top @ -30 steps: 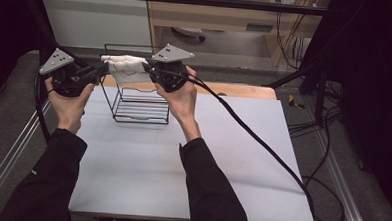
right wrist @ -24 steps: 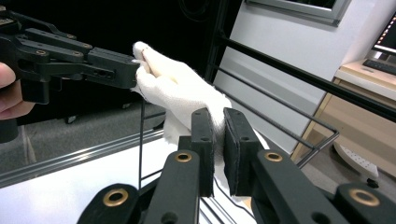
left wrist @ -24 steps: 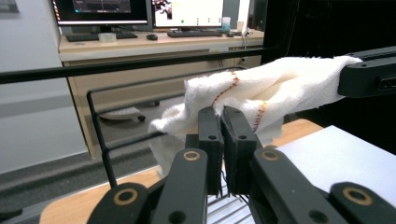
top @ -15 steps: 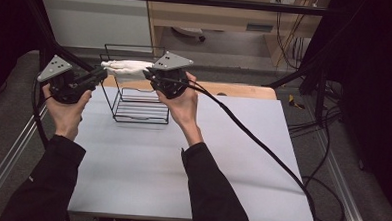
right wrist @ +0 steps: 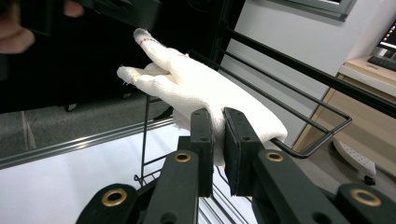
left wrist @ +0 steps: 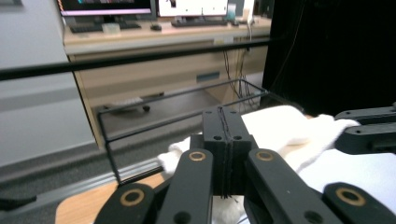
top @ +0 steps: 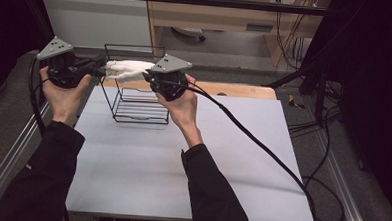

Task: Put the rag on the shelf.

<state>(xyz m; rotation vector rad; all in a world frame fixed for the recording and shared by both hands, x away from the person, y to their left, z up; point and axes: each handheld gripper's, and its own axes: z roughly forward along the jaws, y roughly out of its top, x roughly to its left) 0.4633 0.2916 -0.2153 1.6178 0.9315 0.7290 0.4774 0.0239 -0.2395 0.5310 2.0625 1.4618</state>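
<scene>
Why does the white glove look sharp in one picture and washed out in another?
High view: the white knitted glove is overexposed, its weave lost, against dark surroundings. Right gripper view: close and evenly lit, the knit shows. Left gripper view: soft focus, the black wire basket slightly blurred.

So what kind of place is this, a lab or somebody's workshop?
Most likely a lab or recording workspace: a white table in a metal frame, a desk with monitors and a keyboard behind, and loose cables on the floor.

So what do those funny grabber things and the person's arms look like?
Each gripper, left gripper and right gripper, is black with brass-coloured rivets, topped by a grey triangular plate. A thick black cable trails from each. The person wears long black sleeves.
</scene>
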